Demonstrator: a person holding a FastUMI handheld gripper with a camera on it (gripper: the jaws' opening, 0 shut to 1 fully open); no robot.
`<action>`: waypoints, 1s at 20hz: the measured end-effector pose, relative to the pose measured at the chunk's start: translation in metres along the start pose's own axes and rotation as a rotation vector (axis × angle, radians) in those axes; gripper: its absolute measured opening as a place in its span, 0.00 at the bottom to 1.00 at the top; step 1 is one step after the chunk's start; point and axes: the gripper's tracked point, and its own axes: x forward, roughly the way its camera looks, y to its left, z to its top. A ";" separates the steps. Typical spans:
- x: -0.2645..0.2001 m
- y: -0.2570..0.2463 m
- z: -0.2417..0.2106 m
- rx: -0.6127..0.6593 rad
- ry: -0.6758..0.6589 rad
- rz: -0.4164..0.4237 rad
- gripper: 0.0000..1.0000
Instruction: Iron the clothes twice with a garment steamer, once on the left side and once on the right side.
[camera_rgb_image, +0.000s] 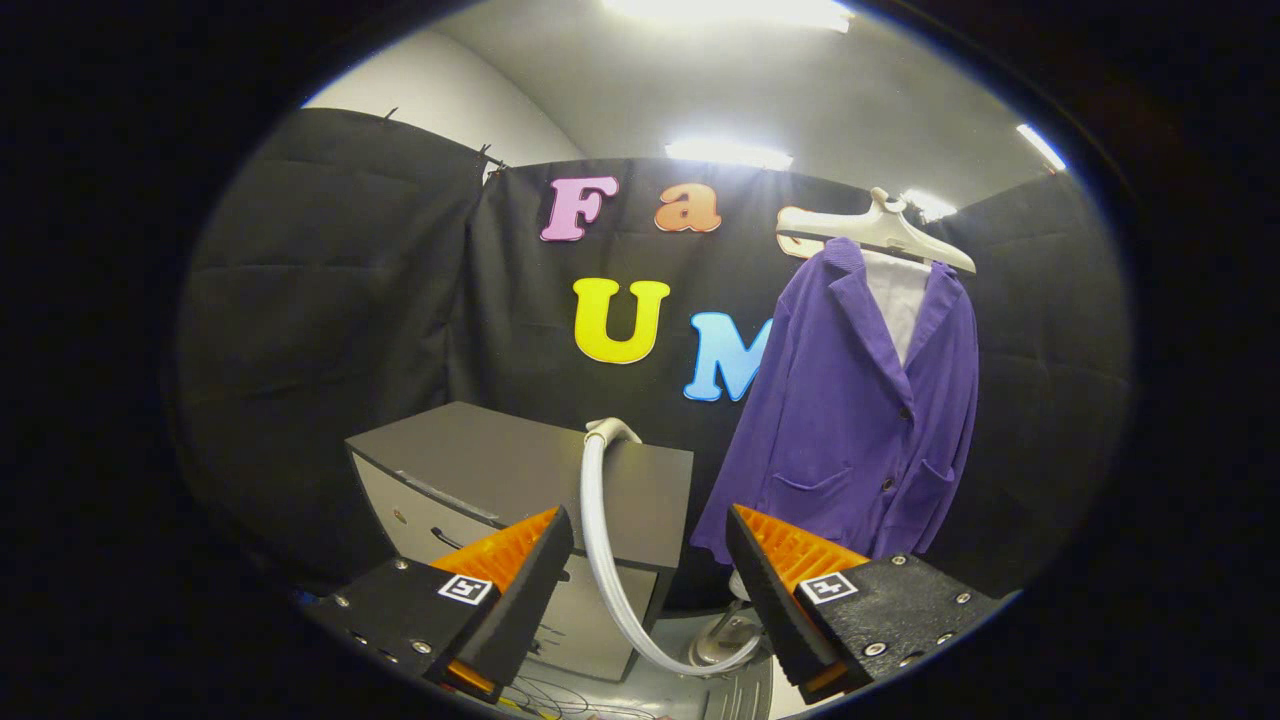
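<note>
Two fingers of the gripper (650, 560) are standing wide apart, holding nothing; between them a pale hose (600, 540) is curving down from the top of a grey cabinet (520, 455) toward a steamer base (722, 640) that is partly hidden low behind the right finger; the hose is lying beyond the fingertips, not touching them; ahead and to the right, a purple jacket (860, 420) is hanging on a white hanger (880, 232) against the black cloth wall (330, 300), its front buttoned over a white lining; the jacket is hanging just right of the cabinet, well beyond the fingers; ceiling lights (728, 152) are glowing above.
</note>
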 end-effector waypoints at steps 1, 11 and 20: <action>0.006 0.006 0.009 0.021 0.002 0.032 0.95; 0.136 0.004 0.058 0.171 0.096 -0.041 0.94; 0.293 0.017 0.033 0.120 0.416 -0.161 0.95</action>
